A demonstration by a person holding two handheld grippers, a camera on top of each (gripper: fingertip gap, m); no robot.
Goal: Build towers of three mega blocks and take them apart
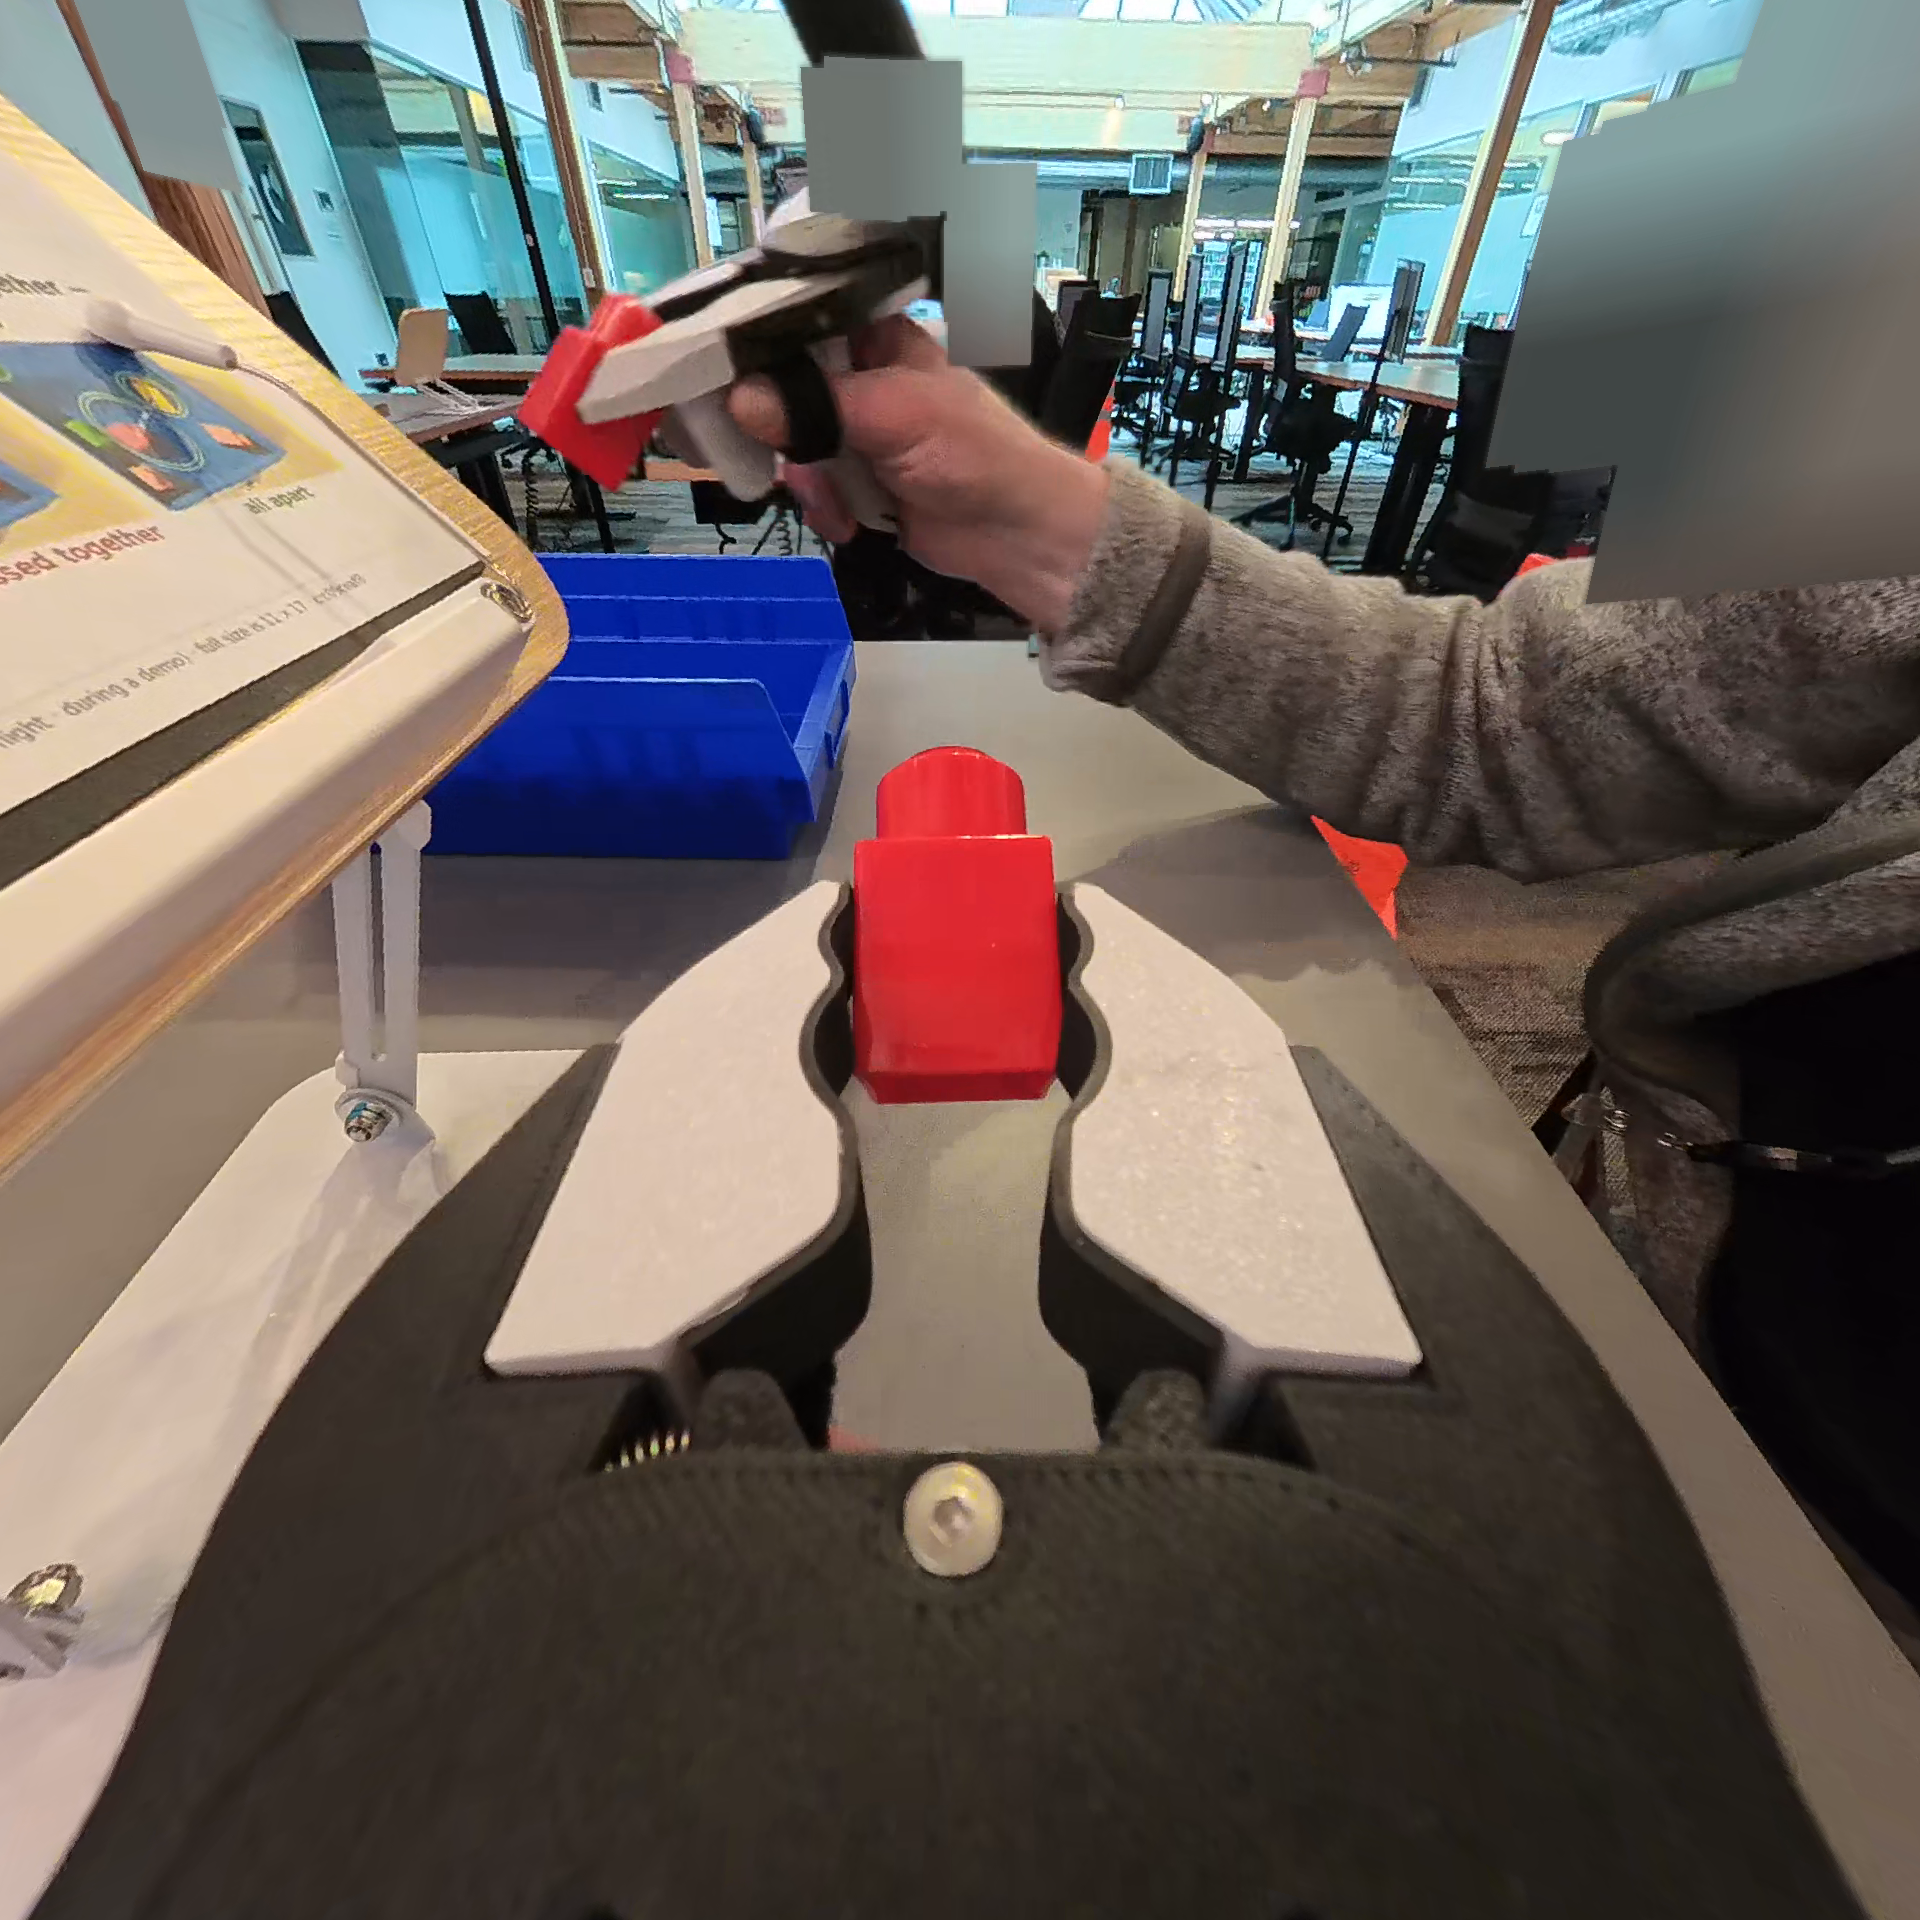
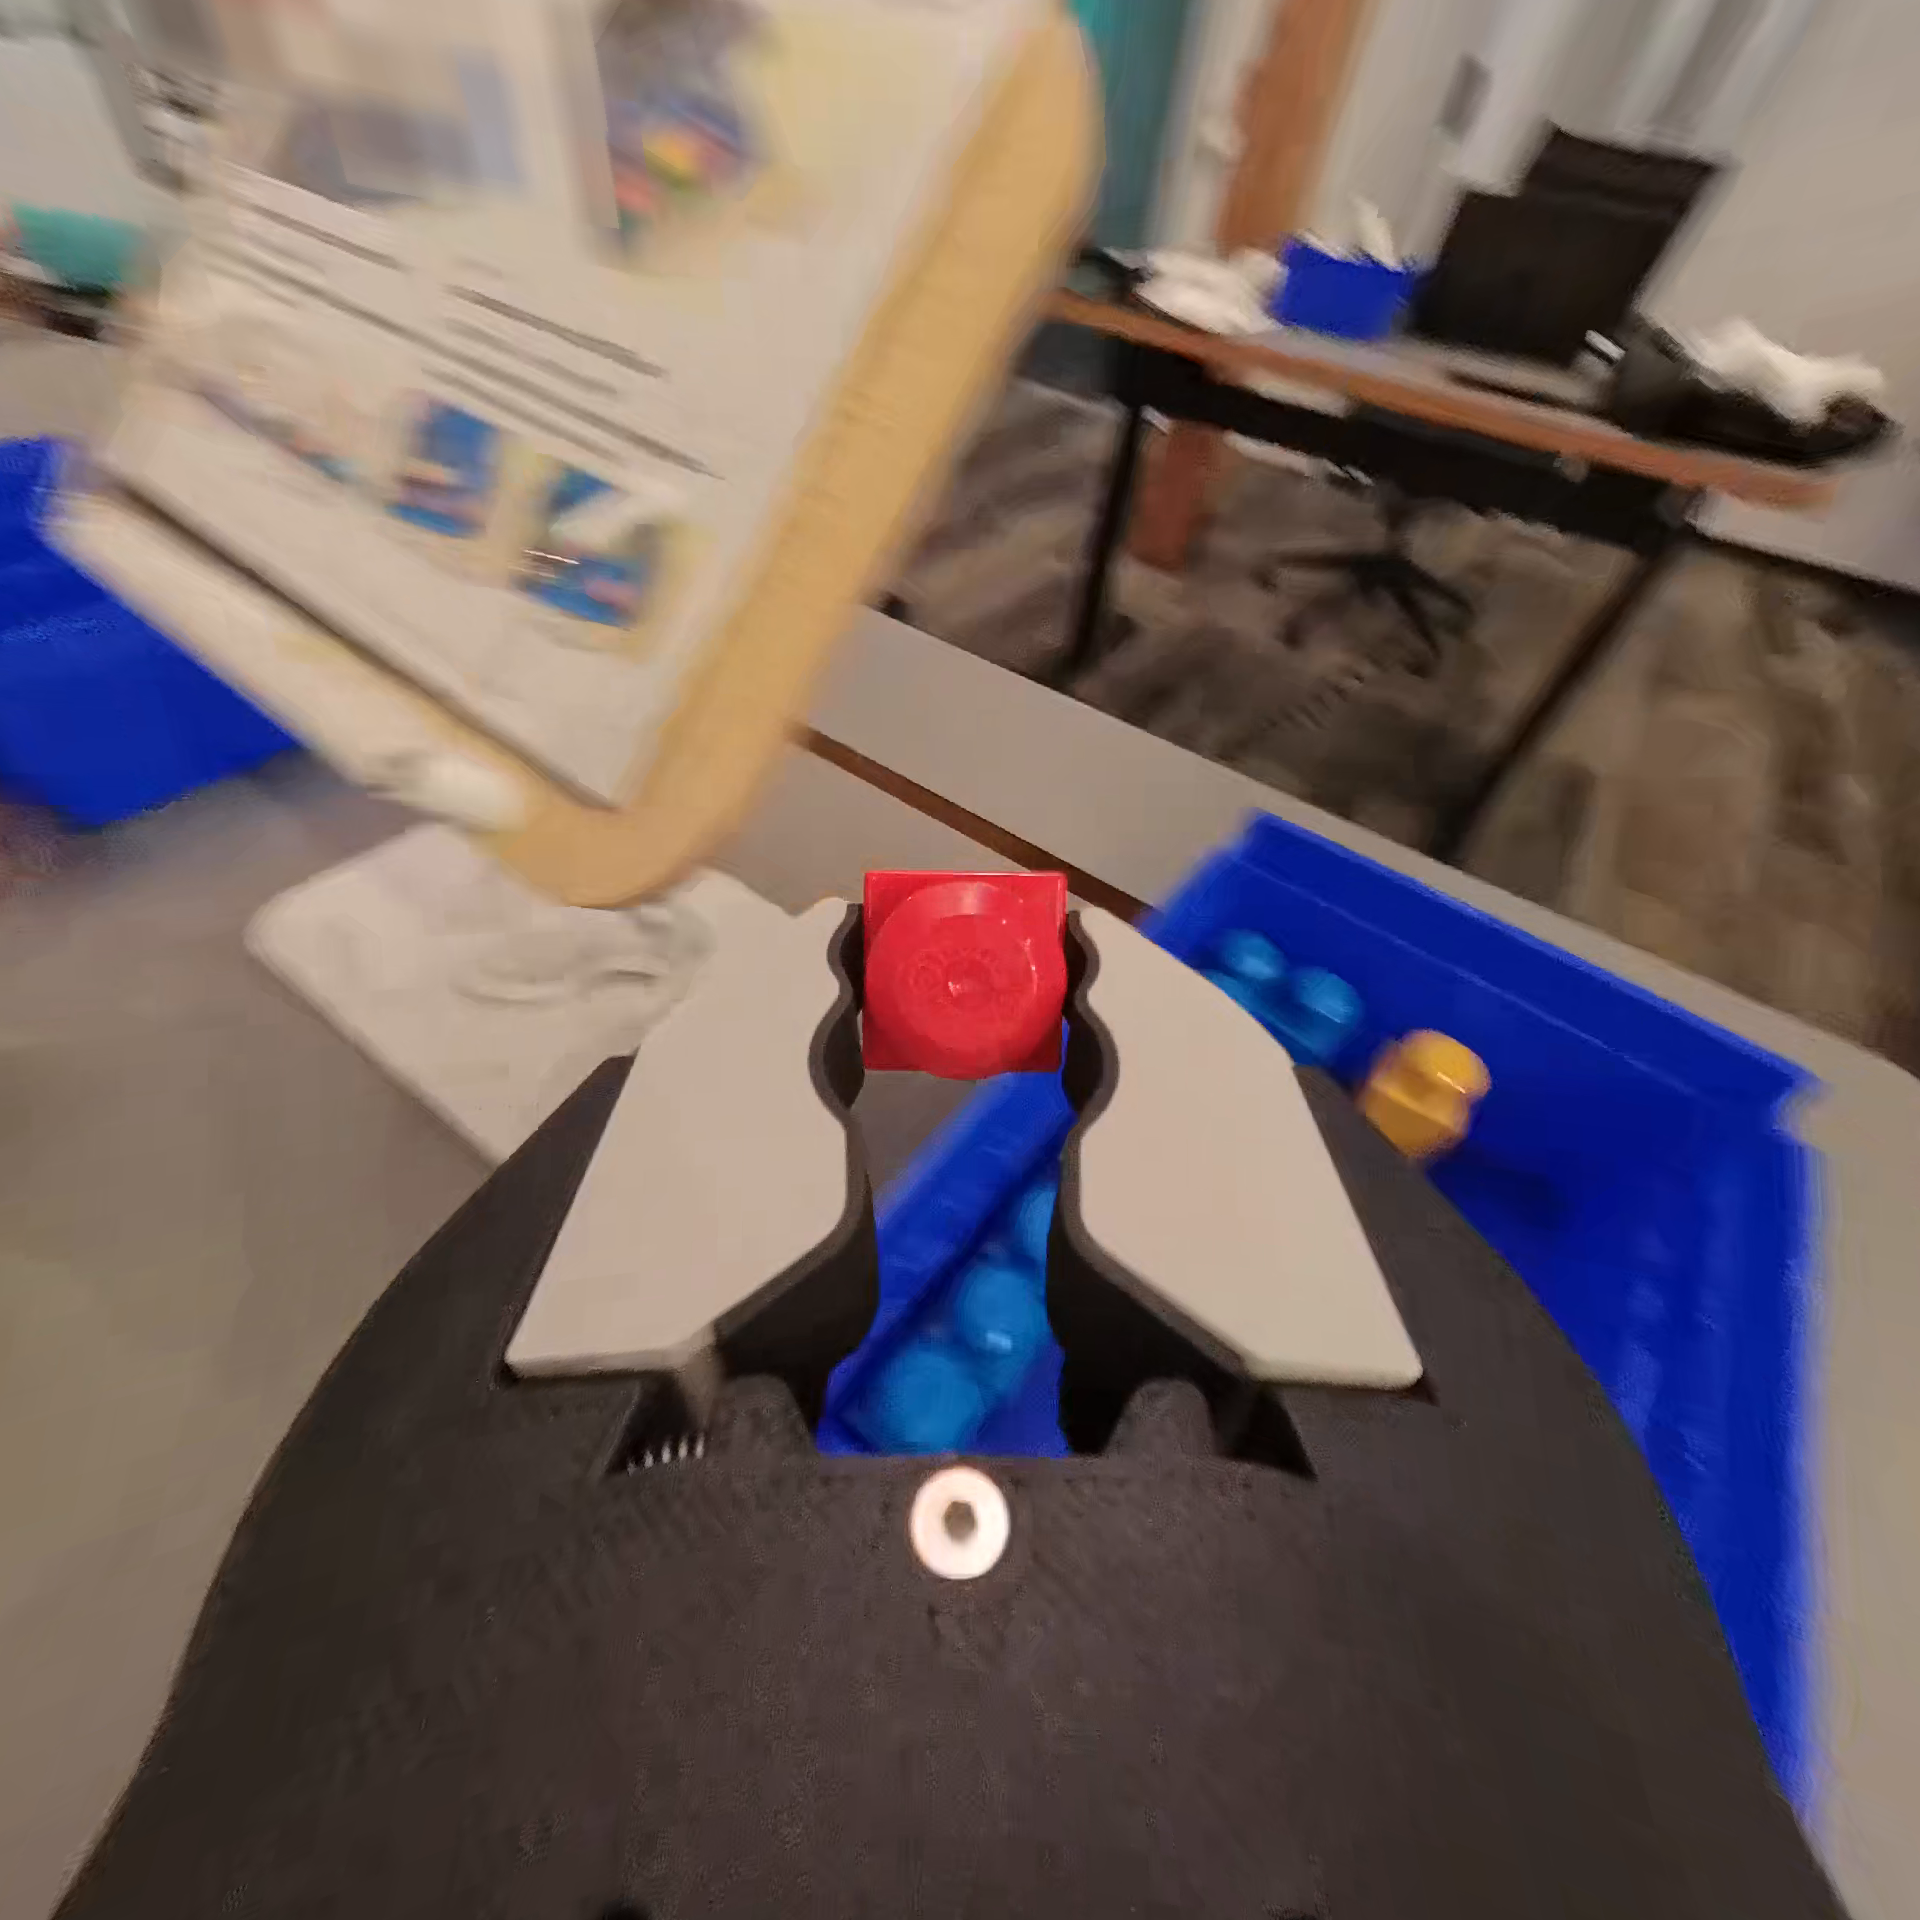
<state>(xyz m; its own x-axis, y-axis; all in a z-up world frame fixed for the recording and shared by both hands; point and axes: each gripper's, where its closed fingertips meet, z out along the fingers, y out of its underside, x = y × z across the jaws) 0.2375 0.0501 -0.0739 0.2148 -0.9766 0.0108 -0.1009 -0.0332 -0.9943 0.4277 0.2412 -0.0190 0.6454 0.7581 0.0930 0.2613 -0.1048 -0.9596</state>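
Grey table (image 1: 1195, 748) w/ a blue bin (image 1: 665, 717) at its far side, next to a tilted instruction board (image 1: 208, 582) on a white stand. Open office behind: desks, chairs, carpet. Left tongs (image 1: 954, 977) clenched on a red block (image 1: 951, 966), stud fwd, above the table. Right tongs (image 2: 961, 977) grip another red block (image 2: 961, 971) over the bin holding blue blocks (image 2: 1288, 987) + a yellow block (image 2: 1423, 1091).

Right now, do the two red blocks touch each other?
Apart. The left wrist view shows the left hand-held gripper holding one red block, while the other red block is raised well above it.
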